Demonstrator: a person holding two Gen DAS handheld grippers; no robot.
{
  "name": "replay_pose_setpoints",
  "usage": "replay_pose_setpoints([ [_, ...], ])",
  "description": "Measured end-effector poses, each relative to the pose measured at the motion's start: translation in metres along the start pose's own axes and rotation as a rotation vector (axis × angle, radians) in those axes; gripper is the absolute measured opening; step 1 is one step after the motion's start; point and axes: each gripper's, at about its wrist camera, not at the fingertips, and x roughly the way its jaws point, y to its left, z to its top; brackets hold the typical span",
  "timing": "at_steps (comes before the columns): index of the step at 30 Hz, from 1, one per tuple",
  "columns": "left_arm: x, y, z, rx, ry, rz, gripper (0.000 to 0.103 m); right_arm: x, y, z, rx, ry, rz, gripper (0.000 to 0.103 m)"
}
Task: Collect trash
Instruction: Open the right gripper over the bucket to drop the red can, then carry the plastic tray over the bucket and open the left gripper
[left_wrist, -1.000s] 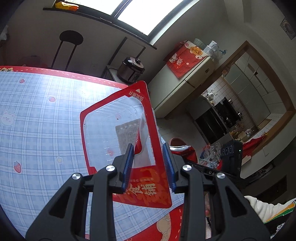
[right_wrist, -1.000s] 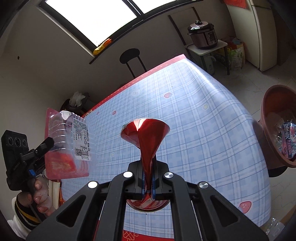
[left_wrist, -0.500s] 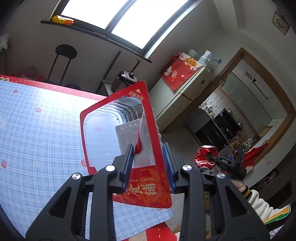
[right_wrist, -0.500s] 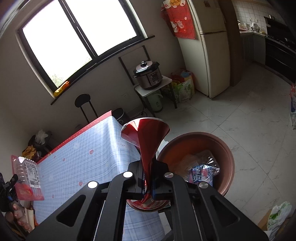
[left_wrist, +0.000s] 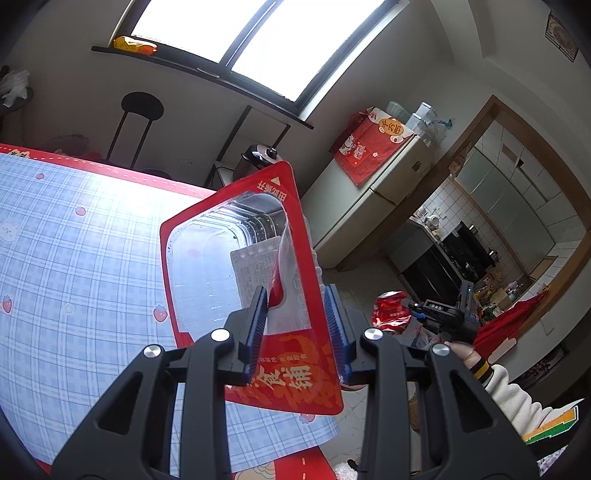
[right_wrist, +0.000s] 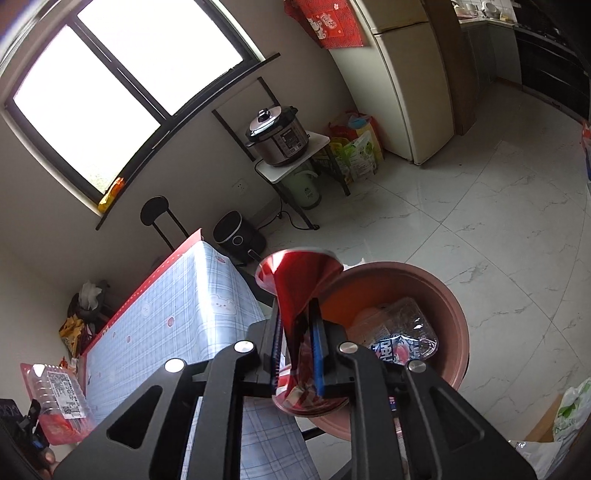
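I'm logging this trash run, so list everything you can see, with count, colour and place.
Crushed red metal can: one, red, pinched in the right jaws above the basin rim.
Red-bordered clear plastic food tray: one, red and clear, held in the left jaws.
Round brown plastic basin: one, brown, on the floor beside the table, trash inside.
Blue plaid tablecloth table: one, blue with red edge.
Silver pressure cooker: one, on a small stand by the wall.
Cream fridge: one, against the wall.
Left gripper: black.
Right gripper: black.

Bright window (right_wrist: 122, 92), pale marble floor (right_wrist: 498, 229), cream fridge (right_wrist: 413, 74), plaid-clothed table (left_wrist: 74, 266).
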Motion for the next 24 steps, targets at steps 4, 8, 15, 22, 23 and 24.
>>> replay_pose_setpoints([
  [4,0.002,0.000,0.006,0.013,0.004,-0.007,0.035,-0.008,0.012,0.006,-0.022,-0.027,0.009,0.041],
  [8,0.006,-0.003,0.015,0.042,0.010,-0.038,0.035,-0.034,0.023,0.008,-0.040,-0.079,-0.017,0.070],
  [15,0.026,-0.029,0.028,0.118,0.049,-0.140,0.035,-0.094,0.050,-0.002,-0.133,-0.170,-0.124,0.097],
  [22,0.076,-0.088,0.031,0.226,0.136,-0.268,0.035,-0.147,0.045,-0.013,-0.138,-0.233,-0.210,0.097],
  [23,0.086,-0.098,0.030,0.242,0.149,-0.286,0.035,-0.153,0.042,-0.014,-0.133,-0.240,-0.218,0.097],
  [24,0.097,-0.108,0.029,0.258,0.162,-0.302,0.035,-0.159,0.038,-0.017,-0.125,-0.246,-0.222,0.097],
])
